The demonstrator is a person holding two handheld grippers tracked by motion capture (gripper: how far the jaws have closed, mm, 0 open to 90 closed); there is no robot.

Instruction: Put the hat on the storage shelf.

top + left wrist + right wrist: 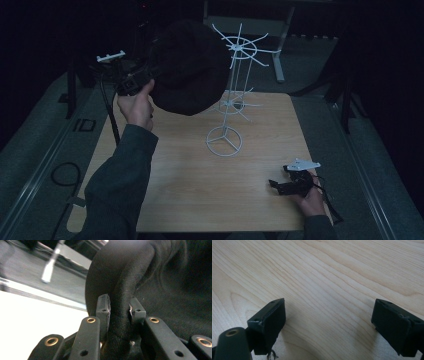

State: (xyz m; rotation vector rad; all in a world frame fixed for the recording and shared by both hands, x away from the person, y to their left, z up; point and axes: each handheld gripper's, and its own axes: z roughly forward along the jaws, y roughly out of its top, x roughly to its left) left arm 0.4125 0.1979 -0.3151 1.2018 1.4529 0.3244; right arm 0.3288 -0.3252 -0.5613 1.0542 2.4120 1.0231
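Note:
A black fabric hat (190, 65) hangs in the air over the far left of the wooden table (175, 180). It is beside the top spokes of a white wire stand (236, 85) and hides part of them. My left gripper (145, 82) is raised at the hat's left edge. In the left gripper view, my left gripper (119, 308) is shut on a thick fold of the hat's rim (125, 290). My right gripper (277, 186) rests low at the table's near right corner. Its jaws (329, 322) stand wide open over bare wood (324, 277).
The stand's round base (224, 141) sits mid-table, with a lower ring of hooks (231, 106) above it. A grey table leg (279, 55) stands on the dark floor behind. A black cable (111, 117) hangs down from the left gripper past the table's left edge.

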